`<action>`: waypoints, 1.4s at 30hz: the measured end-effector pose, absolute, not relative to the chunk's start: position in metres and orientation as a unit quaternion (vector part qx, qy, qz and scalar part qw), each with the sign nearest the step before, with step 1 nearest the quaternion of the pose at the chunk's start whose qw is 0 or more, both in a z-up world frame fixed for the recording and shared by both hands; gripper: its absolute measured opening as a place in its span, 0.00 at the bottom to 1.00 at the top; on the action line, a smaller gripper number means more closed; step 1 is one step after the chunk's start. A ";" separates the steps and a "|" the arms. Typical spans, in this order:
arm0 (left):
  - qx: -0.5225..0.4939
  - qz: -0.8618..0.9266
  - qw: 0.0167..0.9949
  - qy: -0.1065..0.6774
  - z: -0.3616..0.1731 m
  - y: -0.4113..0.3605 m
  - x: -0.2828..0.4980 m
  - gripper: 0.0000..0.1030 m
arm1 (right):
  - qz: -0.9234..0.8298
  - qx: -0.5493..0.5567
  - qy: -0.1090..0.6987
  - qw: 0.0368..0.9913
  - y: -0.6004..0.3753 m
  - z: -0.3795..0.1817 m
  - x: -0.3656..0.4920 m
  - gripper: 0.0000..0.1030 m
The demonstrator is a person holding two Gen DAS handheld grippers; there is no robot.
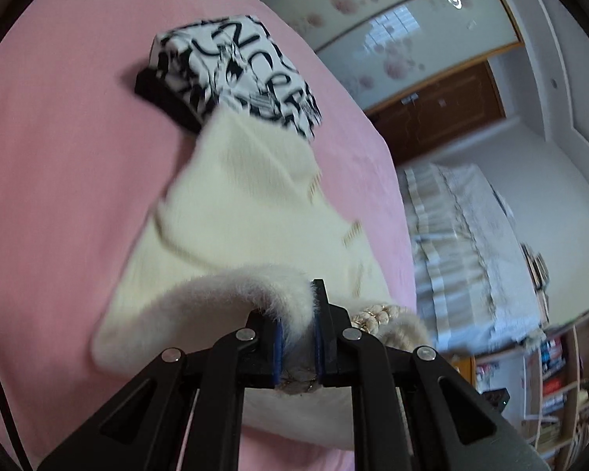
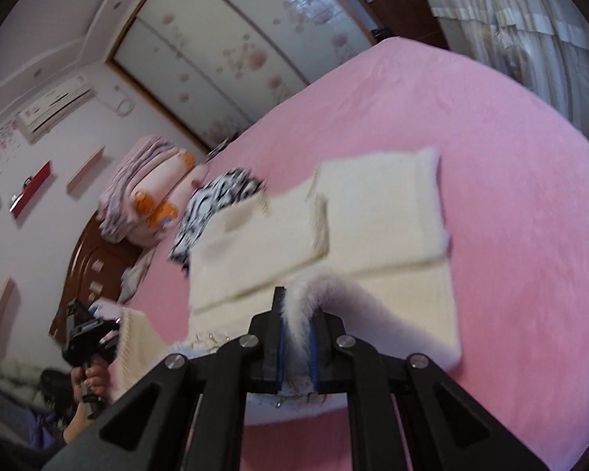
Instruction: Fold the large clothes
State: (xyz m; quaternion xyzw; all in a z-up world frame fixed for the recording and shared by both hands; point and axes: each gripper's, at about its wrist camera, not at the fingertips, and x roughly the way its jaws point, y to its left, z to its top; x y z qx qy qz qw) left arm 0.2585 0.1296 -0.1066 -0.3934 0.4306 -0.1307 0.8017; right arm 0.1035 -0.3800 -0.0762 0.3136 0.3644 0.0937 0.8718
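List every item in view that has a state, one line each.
left gripper: jaws shut on the fuzzy collar
right gripper: jaws shut on the fuzzy collar
cream sweater: sleeves folded in, lying on the pink bed
black-and-white garment: folded, resting on the bed

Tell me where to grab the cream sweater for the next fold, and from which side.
Grip the cream sweater by its fuzzy white collar trim, coming from the near edge of the pink bed. That trim is the thick, raised rim nearest the person, and both the left gripper and right gripper already pinch it there. The sleeves look folded flat across the body, offering less to pinch.
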 end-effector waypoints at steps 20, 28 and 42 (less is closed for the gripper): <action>-0.150 -0.094 0.852 0.493 -0.149 0.109 0.376 0.60 | -0.007 0.089 0.456 0.886 -0.371 -0.157 0.242 0.38; 0.009 -0.100 0.857 0.506 -0.170 0.084 0.391 0.59 | 0.004 0.052 0.481 0.875 -0.385 -0.171 0.266 0.56; -0.020 -0.129 0.843 0.521 -0.197 0.106 0.405 0.38 | 0.056 0.028 0.503 0.862 -0.374 -0.191 0.290 0.49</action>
